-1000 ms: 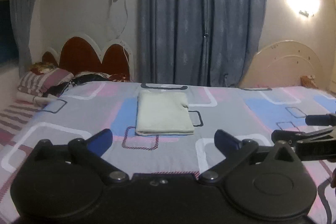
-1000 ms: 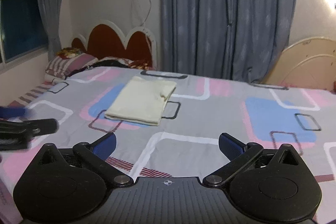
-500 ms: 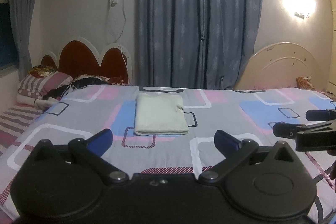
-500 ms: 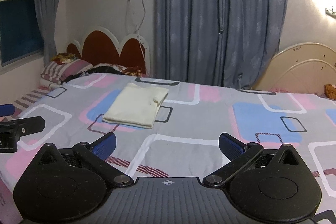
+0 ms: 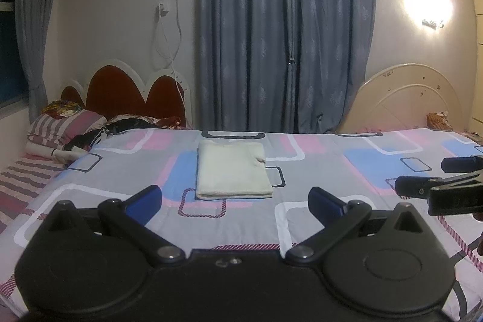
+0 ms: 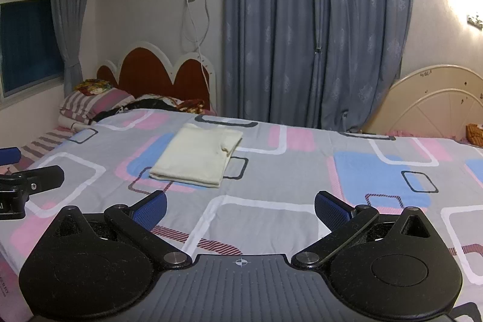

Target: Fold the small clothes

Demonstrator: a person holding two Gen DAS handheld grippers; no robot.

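A cream garment lies folded into a flat rectangle on the patterned bedspread, near the bed's far side. The right wrist view shows the same folded garment left of centre. My left gripper hovers open above the bed, well short of the garment, with nothing between its blue pads. My right gripper is also open and empty, further right over the bedspread. Each gripper's fingers show at the edge of the other's view.
Pillows and dark clothes are piled at the left by a red scalloped headboard. Blue curtains hang behind the bed. A cream footboard stands at the right, with a lit wall lamp above it.
Both grippers have pulled back and tilted up from the bed, so the garment looks smaller and more wall shows. Both stay open. The garment has not moved.
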